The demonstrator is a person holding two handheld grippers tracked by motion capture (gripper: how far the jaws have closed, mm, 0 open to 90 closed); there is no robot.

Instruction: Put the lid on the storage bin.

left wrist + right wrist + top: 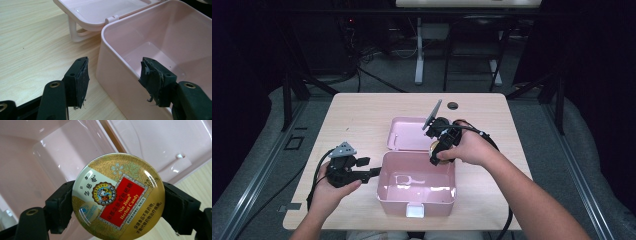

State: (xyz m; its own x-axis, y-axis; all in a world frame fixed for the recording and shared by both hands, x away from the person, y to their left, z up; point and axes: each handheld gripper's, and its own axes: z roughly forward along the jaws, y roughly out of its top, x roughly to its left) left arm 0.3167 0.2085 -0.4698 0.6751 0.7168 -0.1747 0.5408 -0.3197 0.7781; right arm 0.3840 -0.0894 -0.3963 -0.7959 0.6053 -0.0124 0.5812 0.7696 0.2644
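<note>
— Plastic, was it, that pink box (pixel 417 192) in the lower middle of the high view?

— Glossy pink plastic, yes: a deep rectangular tub with rounded corners, its hinged lid (pixel 408 133) thrown back flat on the pale wood-grain table (pixel 357 115) just above it. A white latch tab sat on the front wall.

— And the right gripper (pixel 435 153)?

— It hovered at the tub's upper right corner, near centre frame. Its black jaws were clamped on a round candy tin (pixel 118 196), one pad on each side of the rim. In the right gripper view the tin sat mid-frame: a shiny domed disc, gold with a red label reading "Nin Jiom Herbal Candy", over the pink interior.

— The left gripper (pixel 374 173)?

— At the tub's left wall, left of centre. In the left gripper view its jaws stood wide apart and held nothing; the frayed, rubbery pads straddled the wall, one outside over the table, one above the hollow. Whether they touched the plastic I could not tell.
</note>
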